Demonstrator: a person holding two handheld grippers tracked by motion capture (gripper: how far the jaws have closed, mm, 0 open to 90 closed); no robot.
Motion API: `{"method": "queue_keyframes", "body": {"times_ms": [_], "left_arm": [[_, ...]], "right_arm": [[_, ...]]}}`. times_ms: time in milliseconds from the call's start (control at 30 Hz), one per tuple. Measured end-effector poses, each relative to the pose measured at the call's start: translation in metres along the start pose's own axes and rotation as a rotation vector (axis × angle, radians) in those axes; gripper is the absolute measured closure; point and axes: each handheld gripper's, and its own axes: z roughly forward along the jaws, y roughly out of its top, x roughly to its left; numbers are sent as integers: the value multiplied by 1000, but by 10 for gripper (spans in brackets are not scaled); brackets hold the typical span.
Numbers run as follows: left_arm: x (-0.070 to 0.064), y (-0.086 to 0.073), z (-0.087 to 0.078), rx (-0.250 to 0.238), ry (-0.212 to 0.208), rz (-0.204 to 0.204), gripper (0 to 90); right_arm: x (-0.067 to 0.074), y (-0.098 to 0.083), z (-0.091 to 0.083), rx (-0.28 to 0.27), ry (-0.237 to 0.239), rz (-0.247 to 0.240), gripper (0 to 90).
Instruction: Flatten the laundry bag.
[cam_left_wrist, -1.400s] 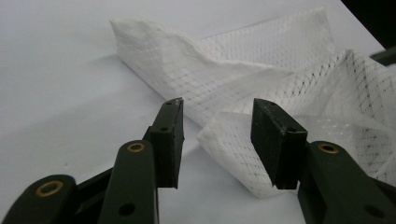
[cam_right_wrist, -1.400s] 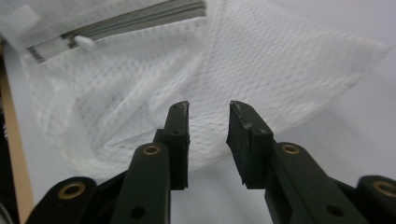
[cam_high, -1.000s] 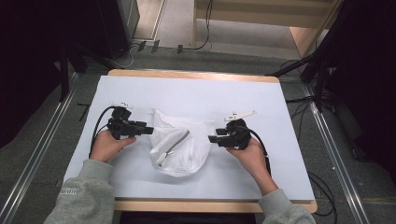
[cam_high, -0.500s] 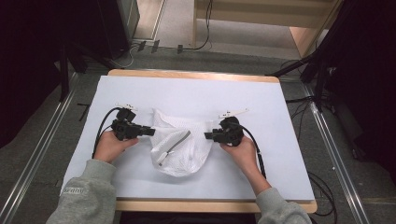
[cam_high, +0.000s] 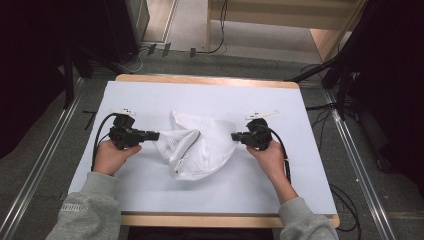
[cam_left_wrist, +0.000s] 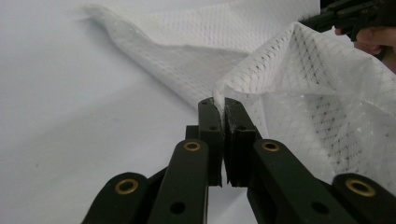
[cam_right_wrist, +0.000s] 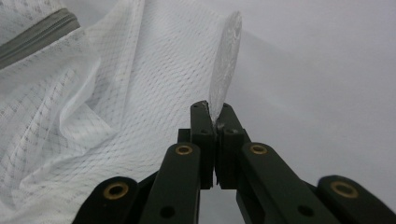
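A white mesh laundry bag (cam_high: 196, 145) lies crumpled at the middle of the desk (cam_high: 210, 95), its long axis running left to right between the two hands, a grey zip (cam_high: 186, 145) slanting across its rumpled middle. The left gripper (cam_high: 156, 135) holds the bag's left edge and the right gripper (cam_high: 234, 136) its right edge, so the cloth lies inward from each pair of jaws and both hands are equally close to it. Both pairs of jaws have just been closing, and in each gripper view they now stand pinched narrow on a fold of the mesh. The fabric is thin, limp netting with a fine grid weave, half see-through, puckered into ridges where it is gripped. I judge that drawing the hands apart would stretch it flat. The desk carries a smooth pale sheet with a wooden rim showing at its far edge
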Motion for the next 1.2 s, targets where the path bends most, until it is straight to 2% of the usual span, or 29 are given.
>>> {"method": "queue_keyframes", "body": {"times_ms": [33, 67, 200, 300, 433, 567, 667, 833, 967, 1033, 1067, 1100, 1133, 1200], "left_arm": [[0, 0, 0, 0, 0, 0, 883], [0, -2, -4, -9, 3, -5, 883], [-1, -6, -10, -21, 12, -12, 883], [-7, -13, -17, -24, 19, -6, 882], [-11, -19, -22, -24, 24, 8, 882], [-13, -25, -26, -21, 31, 4, 881], [-13, -32, -29, -12, 35, -1, 880], [-8, -42, -27, 33, 16, -42, 875], [-7, -44, -22, 62, 3, -38, 861], [-6, -44, -21, 64, -9, -38, 816], [-6, -45, -22, 60, -15, -41, 788], [-6, -45, -22, 60, -15, -41, 754], [-5, -44, -23, 47, -28, -47, 731], [-5, -44, -25, 33, -32, -52, 710]], "right_arm": [[0, 0, 0, 0, 0, 0, 894], [-9, 2, -6, -7, -18, 9, 895], [-20, 3, -13, -25, -35, 30, 894], [-35, 3, -20, -51, -54, 56, 895], [-48, 4, -24, -52, -72, 74, 895], [-61, 5, -27, -55, -91, 102, 896], [-72, 3, -27, -52, -105, 119, 896], [-86, 0, -23, -28, -139, 141, 896], [-91, -3, -18, -7, -140, 162, 892], [-91, -4, -17, 6, -145, 159, 837], [-91, -4, -18, 0, -142, 164, 792], [-91, -4, -18, 0, -142, 164, 792], [-90, -4, -24, -17, -129, 172, 736], [-89, -4, -27, -27, -132, 175, 716]]}}
